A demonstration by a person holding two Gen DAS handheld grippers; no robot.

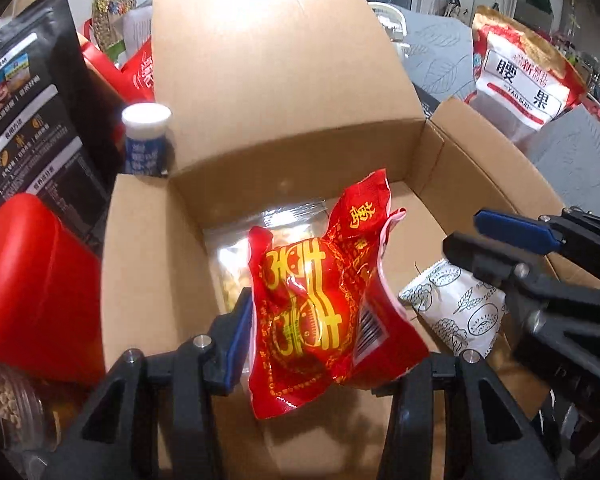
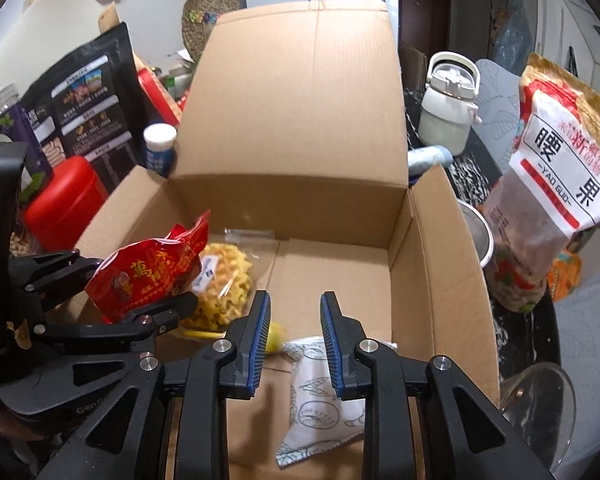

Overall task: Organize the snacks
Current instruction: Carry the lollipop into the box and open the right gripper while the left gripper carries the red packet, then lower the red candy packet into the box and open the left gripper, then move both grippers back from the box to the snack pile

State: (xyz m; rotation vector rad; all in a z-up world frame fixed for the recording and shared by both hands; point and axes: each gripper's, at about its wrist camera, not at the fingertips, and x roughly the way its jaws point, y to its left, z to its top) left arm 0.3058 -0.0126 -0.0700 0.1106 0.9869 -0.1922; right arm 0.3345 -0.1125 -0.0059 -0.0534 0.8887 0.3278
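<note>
Red snack bag point(image 1: 320, 304) is pinched in the left claw point(image 1: 332, 320), above the cardboard box point(image 1: 292, 80). The right claw point(image 2: 294, 344) is spread, nothing in it, over a white packet point(image 2: 320, 408) lying in the box.

Left gripper point(image 1: 324, 320): clamped on red packet point(image 1: 320, 300), held above open carton point(image 1: 284, 92).
Carton floor: clear bag point(image 1: 236, 256) of yellow snacks beneath packet; white pouch point(image 1: 456, 312) to the right.
Right gripper point(image 1: 496, 240): over white pouch, jaws parted.
Outside carton, left: white bottle point(image 1: 146, 140), black bag point(image 1: 32, 120), red tin point(image 1: 40, 292).
Right rear: cashew bag point(image 1: 520, 84).
</note>
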